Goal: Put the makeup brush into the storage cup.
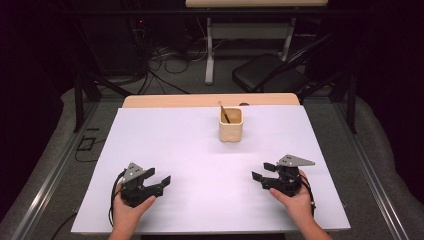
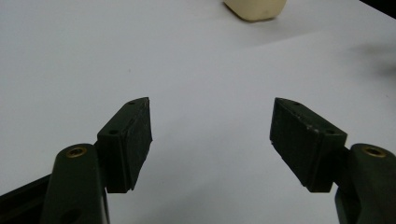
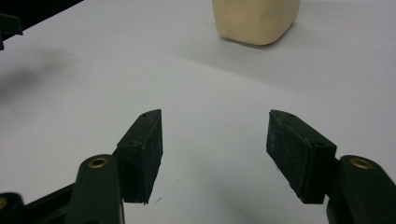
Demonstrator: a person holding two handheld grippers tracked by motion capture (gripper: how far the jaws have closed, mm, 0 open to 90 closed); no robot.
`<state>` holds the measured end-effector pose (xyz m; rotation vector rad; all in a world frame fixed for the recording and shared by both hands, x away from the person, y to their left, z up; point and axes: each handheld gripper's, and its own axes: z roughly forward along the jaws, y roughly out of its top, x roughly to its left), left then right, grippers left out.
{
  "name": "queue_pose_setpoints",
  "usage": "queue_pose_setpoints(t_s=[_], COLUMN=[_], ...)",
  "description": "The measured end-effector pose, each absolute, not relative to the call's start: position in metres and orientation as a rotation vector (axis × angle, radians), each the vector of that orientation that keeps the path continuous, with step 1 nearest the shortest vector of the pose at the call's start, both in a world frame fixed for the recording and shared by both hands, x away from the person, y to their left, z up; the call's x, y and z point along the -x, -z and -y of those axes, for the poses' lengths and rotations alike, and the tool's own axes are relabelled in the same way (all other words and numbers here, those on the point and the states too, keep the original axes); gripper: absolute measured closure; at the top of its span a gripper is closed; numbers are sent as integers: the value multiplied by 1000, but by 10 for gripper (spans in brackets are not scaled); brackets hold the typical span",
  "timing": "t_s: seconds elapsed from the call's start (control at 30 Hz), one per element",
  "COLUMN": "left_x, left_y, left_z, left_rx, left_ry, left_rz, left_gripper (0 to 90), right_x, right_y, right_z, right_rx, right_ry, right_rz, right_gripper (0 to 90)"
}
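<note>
A cream square cup point(image 1: 231, 125) stands on the white sheet point(image 1: 165, 145) toward the far middle, with a thin dark-tipped stick point(image 1: 223, 113) leaning inside it. My left gripper point(image 1: 161, 183) rests near the front left of the sheet, held by a hand, jaws wide apart and empty. My right gripper point(image 1: 263, 170) sits at the front right, also open with nothing between its jaws. In the left gripper view the gripper point(image 2: 211, 135) points over bare sheet with the cup's base point(image 2: 256, 8) at the top edge. From the right gripper point(image 3: 215, 149) the cup point(image 3: 254, 19) lies ahead.
The white sheet covers a wooden table point(image 1: 210, 100) whose far edge shows beyond it. Past the table stand a black chair point(image 1: 272, 75), a white-legged desk point(image 1: 250, 35) and floor cables point(image 1: 165, 65). Metal rails point(image 1: 45, 185) run along both sides.
</note>
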<state>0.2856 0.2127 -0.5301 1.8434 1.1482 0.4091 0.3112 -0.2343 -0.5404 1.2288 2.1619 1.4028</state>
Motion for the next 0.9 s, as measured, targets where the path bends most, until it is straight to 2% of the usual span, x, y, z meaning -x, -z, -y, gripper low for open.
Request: queue_pose_setpoints(t_s=[0.9], left_x=[-285], left_y=[530], left_z=[-214], left_rx=[-1845], left_ry=[-415], left_rz=[-1145], left_gripper=[297], right_x=[-308], right_y=[542], right_z=[236], right_rx=[-1224], right_ry=[-1417], right_rz=[-2160], right_gripper=[361])
